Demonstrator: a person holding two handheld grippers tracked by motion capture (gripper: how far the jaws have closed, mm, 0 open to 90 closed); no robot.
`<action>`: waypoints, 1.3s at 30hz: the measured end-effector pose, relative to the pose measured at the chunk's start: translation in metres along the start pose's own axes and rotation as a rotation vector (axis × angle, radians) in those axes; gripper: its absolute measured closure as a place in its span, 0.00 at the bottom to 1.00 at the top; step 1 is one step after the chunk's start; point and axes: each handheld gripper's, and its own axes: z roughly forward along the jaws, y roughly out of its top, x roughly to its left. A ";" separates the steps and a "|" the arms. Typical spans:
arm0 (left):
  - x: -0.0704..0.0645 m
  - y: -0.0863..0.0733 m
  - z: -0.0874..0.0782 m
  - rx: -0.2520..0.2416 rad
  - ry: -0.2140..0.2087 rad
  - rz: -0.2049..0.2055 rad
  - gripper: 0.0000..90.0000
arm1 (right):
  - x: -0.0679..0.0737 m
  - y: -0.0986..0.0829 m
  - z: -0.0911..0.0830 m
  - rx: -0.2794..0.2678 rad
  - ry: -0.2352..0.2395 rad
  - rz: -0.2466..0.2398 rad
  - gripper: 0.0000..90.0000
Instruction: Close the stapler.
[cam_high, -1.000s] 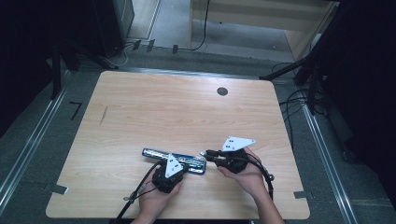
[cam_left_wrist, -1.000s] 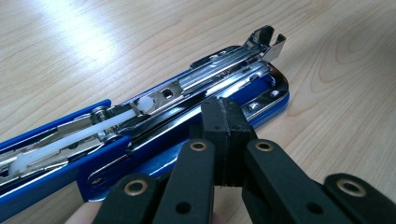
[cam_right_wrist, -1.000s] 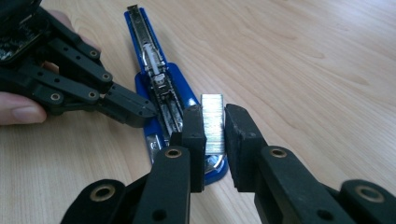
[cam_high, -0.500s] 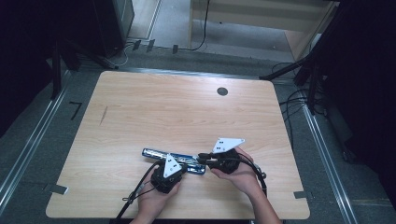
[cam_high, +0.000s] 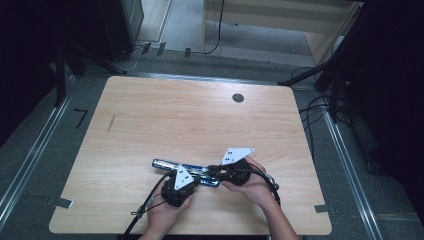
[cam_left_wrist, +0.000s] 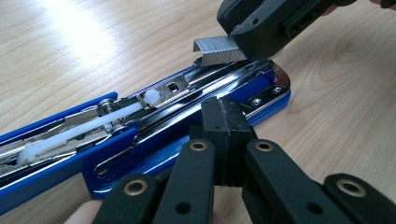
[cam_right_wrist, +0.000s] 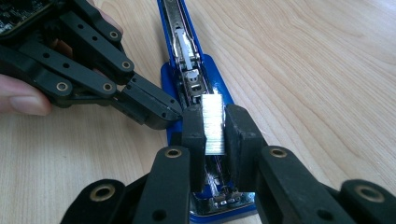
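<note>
Pale wood tabletop (cam_high: 150, 125) is carrying the opened blue stapler (cam_left_wrist: 154, 126) near your edge, its loading channel facing up so staples can drop in. Your right gripper (cam_right_wrist: 214, 126) is pinching the staple strip (cam_right_wrist: 213, 122) above that channel, while your left gripper (cam_left_wrist: 224, 135), jaws clenched together, is bracing the stapler's side against sliding.

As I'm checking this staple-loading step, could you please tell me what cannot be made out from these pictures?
- Stapler: its far end is cut off by the left edge of the left gripper view.
- Staples: the high view shows them too small to tell; the right gripper covers their sides.
- Left gripper: whether it presses the stapler is unclear, its own jaws hiding the contact.
</note>
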 end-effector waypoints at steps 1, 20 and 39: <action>0.000 0.000 0.000 0.000 0.000 0.000 1.00 | 0.000 0.000 0.000 0.000 0.000 0.000 0.89; 0.000 0.000 0.000 0.001 -0.001 -0.002 1.00 | -0.003 -0.001 -0.001 -0.004 0.016 -0.003 0.89; 0.000 0.000 0.000 0.001 -0.001 -0.002 1.00 | -0.005 -0.002 0.000 0.001 0.033 0.007 0.89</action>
